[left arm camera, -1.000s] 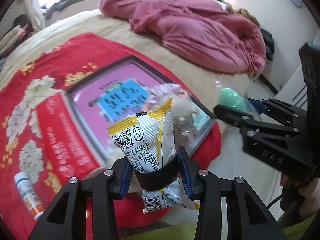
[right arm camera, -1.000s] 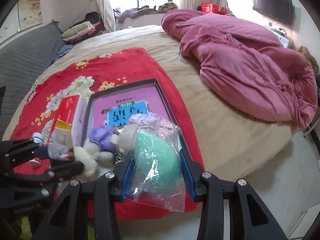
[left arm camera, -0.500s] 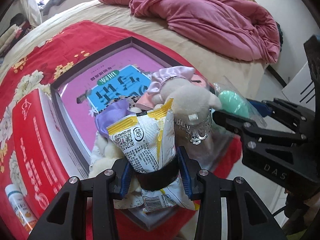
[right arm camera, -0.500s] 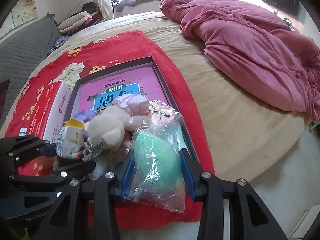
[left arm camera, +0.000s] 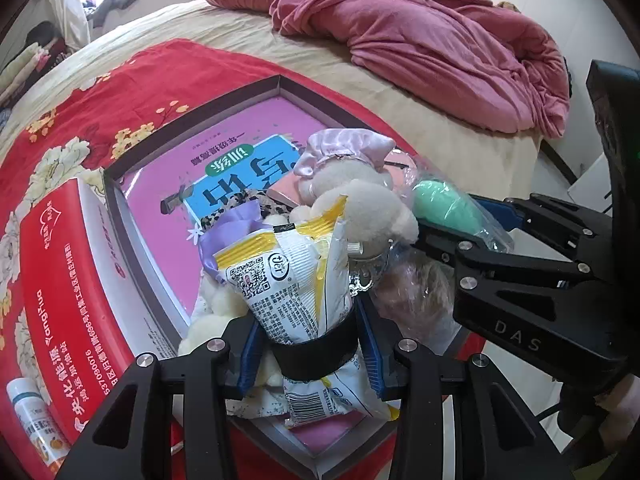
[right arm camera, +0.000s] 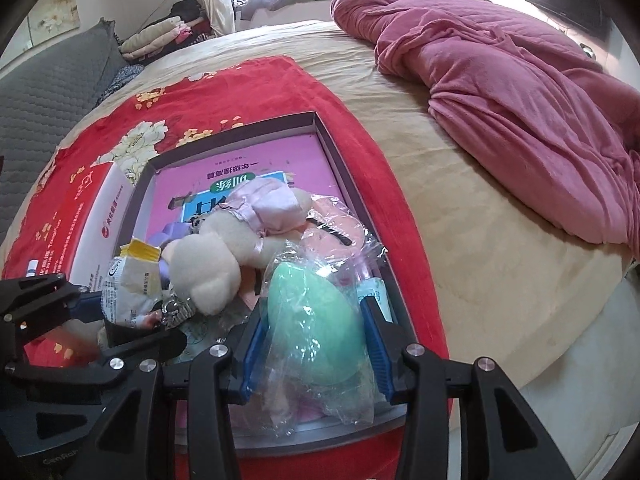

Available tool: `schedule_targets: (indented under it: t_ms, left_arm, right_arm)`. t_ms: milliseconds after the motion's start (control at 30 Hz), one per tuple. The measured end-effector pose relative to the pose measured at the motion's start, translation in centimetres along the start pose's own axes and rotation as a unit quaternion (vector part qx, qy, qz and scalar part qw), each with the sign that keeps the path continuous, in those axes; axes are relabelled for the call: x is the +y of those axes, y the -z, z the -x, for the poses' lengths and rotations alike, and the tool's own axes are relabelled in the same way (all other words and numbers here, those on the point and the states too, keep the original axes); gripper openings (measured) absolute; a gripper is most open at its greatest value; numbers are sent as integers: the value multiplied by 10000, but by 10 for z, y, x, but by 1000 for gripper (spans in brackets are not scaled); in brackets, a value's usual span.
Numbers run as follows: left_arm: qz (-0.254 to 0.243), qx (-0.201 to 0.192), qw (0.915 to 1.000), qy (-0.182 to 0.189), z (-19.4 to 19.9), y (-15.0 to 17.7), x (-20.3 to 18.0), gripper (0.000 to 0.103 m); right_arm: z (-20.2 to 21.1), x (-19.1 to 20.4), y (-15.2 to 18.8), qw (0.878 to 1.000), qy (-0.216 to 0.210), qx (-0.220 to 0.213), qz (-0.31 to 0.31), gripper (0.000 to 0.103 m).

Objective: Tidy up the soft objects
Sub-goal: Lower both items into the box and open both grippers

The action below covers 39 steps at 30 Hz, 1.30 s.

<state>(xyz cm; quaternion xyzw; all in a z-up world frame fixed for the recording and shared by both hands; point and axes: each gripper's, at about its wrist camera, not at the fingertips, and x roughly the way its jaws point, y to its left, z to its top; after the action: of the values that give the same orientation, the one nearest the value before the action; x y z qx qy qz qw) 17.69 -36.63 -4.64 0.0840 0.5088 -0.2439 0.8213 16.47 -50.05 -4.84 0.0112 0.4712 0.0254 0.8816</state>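
Both grippers have been lowered from above the bed to just over the shallow grey-walled box with the pink printed floor (left arm camera: 280, 82). The left gripper (left arm camera: 306, 344) is clamped on the crinkly yellow-and-white snack packet (left arm camera: 286, 280), held over the box's near-left corner. The right gripper (right arm camera: 312, 346) is clamped on the mint-green soft egg in its clear plastic bag (right arm camera: 314, 320), over the near-right edge. A cream plush toy in a lilac cap (left arm camera: 360, 200) already lies inside. Judged: 2 items positioned for release; neither let go yet.
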Motion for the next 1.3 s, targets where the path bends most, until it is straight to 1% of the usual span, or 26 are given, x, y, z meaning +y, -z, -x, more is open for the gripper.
schedule_targets:
  t_ms: [200,300,367,500,567,700,867,933,1067,1133,1300]
  left_arm:
    - [21,-29,10000,21,1,1,0,44]
    - [10,-6,10000,-5,2,1,-1,44]
    - [34,-18,10000,12,3,1,0,45]
    - [49,-13,9999,89,5,2,0,51]
    - [82,-24,9999,143,6,2,1,55]
    - [76,-45,9998,188,10,4,1,61]
    - [-34,-56,9998,169,13,8,-4,66]
    - [-45,-65,9998,180,15,10,-4,71]
    - [-49,-59,9997,217,17,11,-4,72]
    - [-1,-125,9996,247,21,13,-2,76]
    - [12,-177,9996,222,29,17,2,76]
  right_arm:
    - [2,4,1,9999,59,-16,108,47]
    - [3,7,2,9999,43,-29,145,54]
    - [5,8,3,9998,93,-26,174,56]
    - [10,6,4,9996,206,-58,174,61]
    - [15,4,4,9996,215,-103,159,61]
    - [26,-2,5,9995,198,-221,58,68]
    - [34,-7,6,9994,205,-286,-14,69]
    - [38,-9,6,9992,216,-328,-51,69]
    - [44,-12,5,9990,115,-395,-182,69]
    - [46,-13,5,9989,106,-420,-201,69]
    - [52,-13,4,9984,104,-489,-253,69]
